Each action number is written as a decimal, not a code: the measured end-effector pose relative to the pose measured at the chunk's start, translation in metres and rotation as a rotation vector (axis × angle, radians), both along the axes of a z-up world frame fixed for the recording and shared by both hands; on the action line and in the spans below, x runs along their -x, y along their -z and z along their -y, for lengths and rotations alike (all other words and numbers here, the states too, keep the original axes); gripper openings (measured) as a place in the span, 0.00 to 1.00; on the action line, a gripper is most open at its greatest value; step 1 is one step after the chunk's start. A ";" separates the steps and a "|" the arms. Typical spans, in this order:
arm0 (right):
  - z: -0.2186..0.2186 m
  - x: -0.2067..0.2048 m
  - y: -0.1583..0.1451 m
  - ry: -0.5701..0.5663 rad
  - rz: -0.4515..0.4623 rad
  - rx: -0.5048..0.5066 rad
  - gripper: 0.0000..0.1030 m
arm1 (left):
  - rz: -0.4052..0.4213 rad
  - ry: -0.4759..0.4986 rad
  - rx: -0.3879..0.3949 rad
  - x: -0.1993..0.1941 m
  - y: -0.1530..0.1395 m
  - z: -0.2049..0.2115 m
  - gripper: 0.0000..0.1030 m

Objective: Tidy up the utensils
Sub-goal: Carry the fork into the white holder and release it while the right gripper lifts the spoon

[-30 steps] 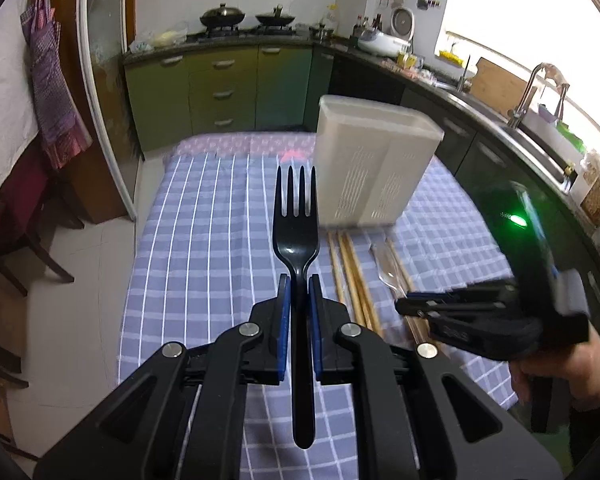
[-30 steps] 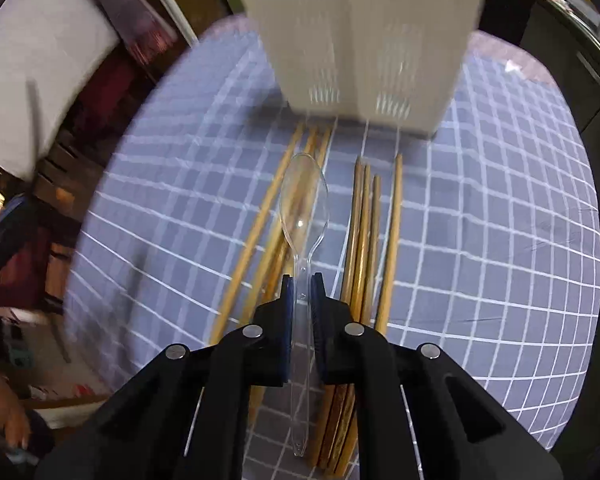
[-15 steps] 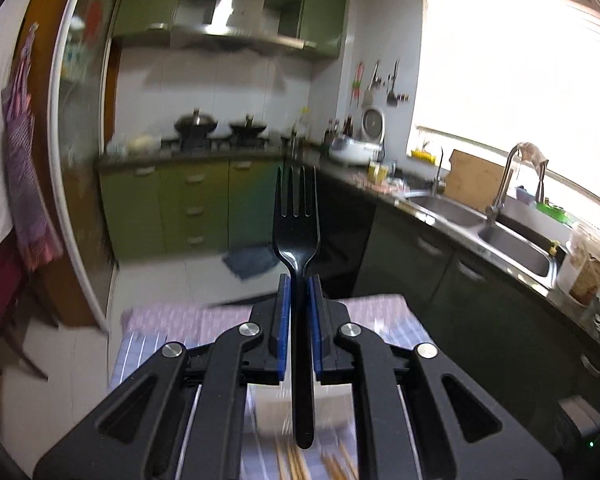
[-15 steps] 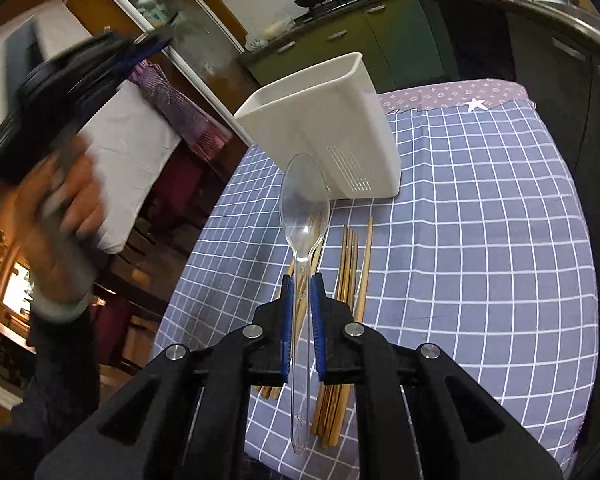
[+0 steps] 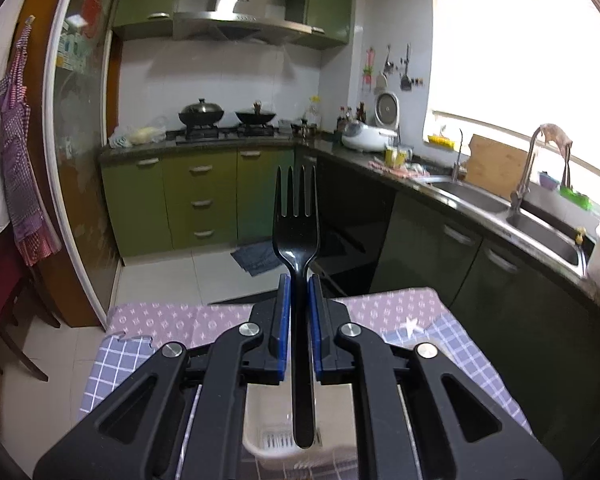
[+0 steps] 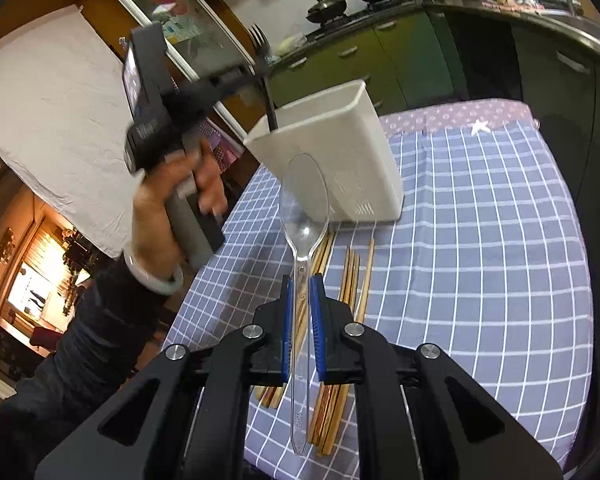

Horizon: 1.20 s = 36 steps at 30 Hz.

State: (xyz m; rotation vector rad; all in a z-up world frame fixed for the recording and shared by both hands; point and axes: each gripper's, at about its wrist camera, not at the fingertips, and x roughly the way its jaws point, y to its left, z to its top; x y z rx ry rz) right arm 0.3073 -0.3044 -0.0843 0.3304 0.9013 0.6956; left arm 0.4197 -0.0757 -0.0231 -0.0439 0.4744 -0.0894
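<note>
Checked table (image 6: 480, 240): holder (image 6: 332, 152) near its far edge. Left gripper (image 5: 298, 312) clamps fork (image 5: 296, 224), handle-end over holder for insertion; right gripper (image 6: 300, 312) clamps spoon (image 6: 304, 208), waiting above chopsticks (image 6: 354, 280).

We see a table (image 6: 500, 320) covered by a blue cloth (image 6: 480, 240) with a white grid; at the far end a mauve patterned cloth (image 6: 460, 114) shows from under it. On the blue cloth stands a white bin (image 6: 348, 152), slotted low on its side. Just in front of the bin lie wooden chopsticks (image 6: 354, 276), bunched lengthwise on the cloth, their near ends by the table's near edge.
</note>
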 end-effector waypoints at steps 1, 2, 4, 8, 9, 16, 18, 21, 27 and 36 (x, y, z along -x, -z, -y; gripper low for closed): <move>-0.001 -0.004 -0.005 0.007 0.010 0.007 0.10 | -0.008 0.002 -0.004 0.002 0.003 -0.002 0.09; -0.003 -0.007 -0.010 0.015 0.022 0.016 0.10 | -0.023 0.001 -0.007 0.004 0.005 -0.002 0.09; -0.004 -0.013 -0.019 0.027 0.044 0.029 0.10 | -0.052 -0.001 -0.013 0.005 0.008 -0.006 0.09; -0.010 -0.037 -0.047 0.076 0.110 0.067 0.09 | -0.068 0.000 -0.034 0.013 0.005 -0.010 0.10; -0.011 -0.043 -0.053 0.090 0.126 0.073 0.10 | -0.070 0.002 -0.036 0.013 0.004 -0.012 0.10; -0.036 -0.094 -0.109 0.220 0.330 0.058 0.09 | -0.098 0.004 -0.006 0.029 -0.002 -0.027 0.11; -0.044 -0.106 -0.118 0.274 0.400 0.064 0.09 | -0.112 0.011 0.006 0.036 -0.002 -0.031 0.11; -0.058 -0.128 -0.123 0.338 0.475 0.080 0.10 | -0.126 0.024 0.015 0.052 -0.002 -0.039 0.11; -0.081 -0.160 -0.094 0.367 0.497 0.164 0.10 | -0.108 0.043 -0.015 0.077 -0.010 -0.048 0.16; -0.082 -0.128 -0.056 0.316 0.501 0.231 0.10 | -0.171 0.057 -0.008 0.086 -0.006 -0.044 0.16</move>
